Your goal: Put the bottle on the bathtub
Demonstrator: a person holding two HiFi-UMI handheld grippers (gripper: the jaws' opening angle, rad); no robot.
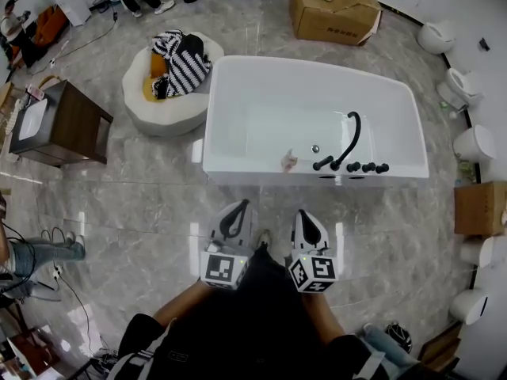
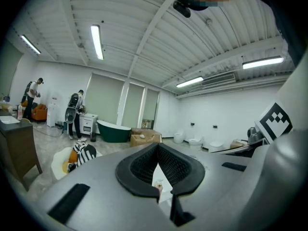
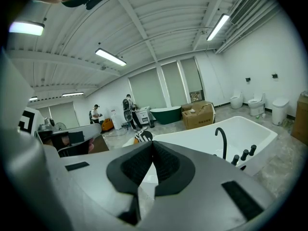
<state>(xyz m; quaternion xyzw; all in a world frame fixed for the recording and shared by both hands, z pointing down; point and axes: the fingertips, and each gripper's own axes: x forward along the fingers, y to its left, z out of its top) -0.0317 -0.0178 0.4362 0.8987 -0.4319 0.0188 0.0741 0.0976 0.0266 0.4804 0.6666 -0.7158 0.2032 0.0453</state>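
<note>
On the near rim of the bathtub (image 1: 261, 93) stood the bottle (image 1: 289, 161), small and pinkish, just to the left of the black tap (image 1: 352, 137) and its row of knobs. It looked upright, though it was too small to be sure. It sat on a narrow ledge, with the basin on one side and the marble floor (image 1: 142, 204) on the other.

Both tongs were well apart from it, held low in front of the person's body. The left tongs (image 1: 238, 212) had their pads pressed together with nothing between them, and the right tongs (image 1: 305, 218) were the same, closed and empty.

From where I stood the job looked done, with the bottle resting where the task wanted it. The danger I saw was a needless touch. If either pair of tongs reached back in to tidy it, a nudge could tip so slight a bottle off that thin rim, into the tub or down onto the floor.
</note>
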